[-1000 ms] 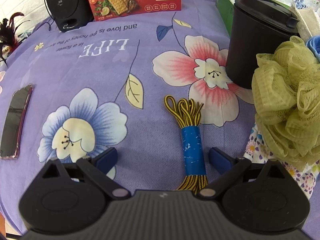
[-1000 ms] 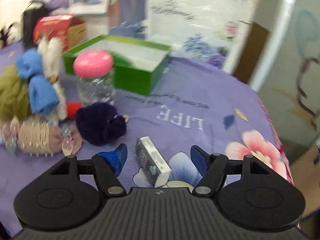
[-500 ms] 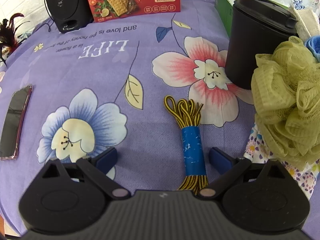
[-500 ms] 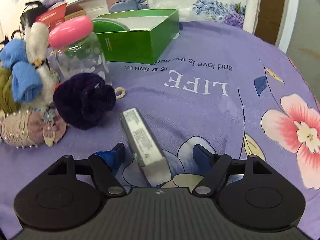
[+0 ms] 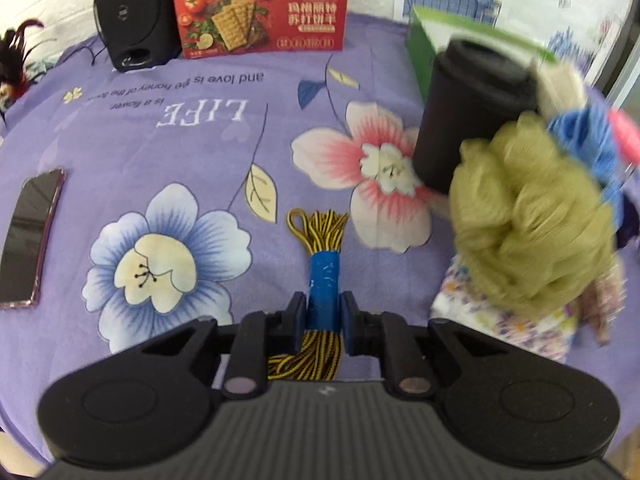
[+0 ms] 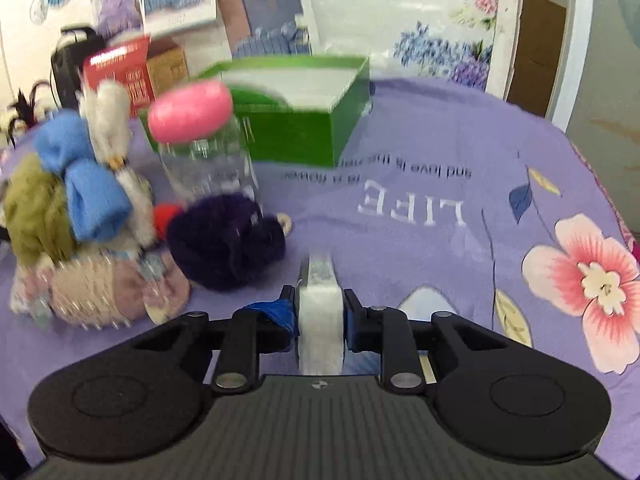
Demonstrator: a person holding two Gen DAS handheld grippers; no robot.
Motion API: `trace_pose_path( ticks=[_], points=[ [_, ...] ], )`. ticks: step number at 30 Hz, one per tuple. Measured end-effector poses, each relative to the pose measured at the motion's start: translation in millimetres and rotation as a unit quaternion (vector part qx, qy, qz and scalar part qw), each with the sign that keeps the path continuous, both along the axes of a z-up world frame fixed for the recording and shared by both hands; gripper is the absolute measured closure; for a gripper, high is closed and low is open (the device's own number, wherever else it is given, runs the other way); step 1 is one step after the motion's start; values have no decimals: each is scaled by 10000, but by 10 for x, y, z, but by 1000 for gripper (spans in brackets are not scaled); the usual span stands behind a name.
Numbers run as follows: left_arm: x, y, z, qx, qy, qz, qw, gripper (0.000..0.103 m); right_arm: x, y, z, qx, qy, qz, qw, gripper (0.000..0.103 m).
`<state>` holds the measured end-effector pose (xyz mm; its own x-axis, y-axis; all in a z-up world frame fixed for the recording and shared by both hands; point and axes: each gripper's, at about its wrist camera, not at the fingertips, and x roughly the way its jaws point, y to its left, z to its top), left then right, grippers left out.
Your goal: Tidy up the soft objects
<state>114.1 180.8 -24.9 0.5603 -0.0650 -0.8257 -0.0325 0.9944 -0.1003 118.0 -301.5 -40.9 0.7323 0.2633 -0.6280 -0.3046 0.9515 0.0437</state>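
Note:
In the left wrist view, a bundle of yellow-and-black cord point(image 5: 320, 236) with a blue wrap lies on the purple flowered cloth. My left gripper point(image 5: 322, 320) is shut on the blue wrap. To the right sits an olive mesh bath puff point(image 5: 528, 220) with blue fabric point(image 5: 588, 144) behind it. In the right wrist view, my right gripper point(image 6: 320, 312) is shut on a small white box point(image 6: 320, 300). Left of it lie a dark purple pom-pom point(image 6: 224, 236), a blue cloth bow point(image 6: 84, 176), the olive puff point(image 6: 32, 208) and a beaded pink piece point(image 6: 104, 288).
A black lidded cup point(image 5: 472, 112), a green box point(image 6: 296, 112), a clear jar with a pink lid point(image 6: 200, 140), a red cracker box point(image 5: 260, 4), a black speaker point(image 5: 132, 12) and a phone point(image 5: 30, 240) stand on the table. The table's edge curves at right point(image 6: 600, 184).
Both grippers went from open to shut: the left closed on the cord bundle's blue wrap, the right on the white box. Both views are blurred by motion.

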Motion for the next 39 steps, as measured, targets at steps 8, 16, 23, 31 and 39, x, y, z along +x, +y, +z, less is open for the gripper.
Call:
trace_pose_path(
  ticks=[8, 16, 23, 31, 39],
  points=[
    [314, -77, 818, -258, -1005, -552, 9931, 96, 293, 1, 688, 312, -654, -63, 9974, 98],
    [254, -155, 430, 169, -648, -642, 9957, 96, 38, -142, 288, 676, -315, -453, 9962, 88],
    [164, 76, 45, -62, -54, -68, 9999, 94, -67, -361, 34, 842, -318, -1583, 9833, 84],
    [81, 162, 69, 109, -126, 34, 9999, 83, -595, 80, 94, 655, -49, -559, 9963, 83],
    [1, 136, 40, 211, -135, 17, 9997, 59, -553, 402, 132, -218, 11, 32, 9998, 79]
  ],
)
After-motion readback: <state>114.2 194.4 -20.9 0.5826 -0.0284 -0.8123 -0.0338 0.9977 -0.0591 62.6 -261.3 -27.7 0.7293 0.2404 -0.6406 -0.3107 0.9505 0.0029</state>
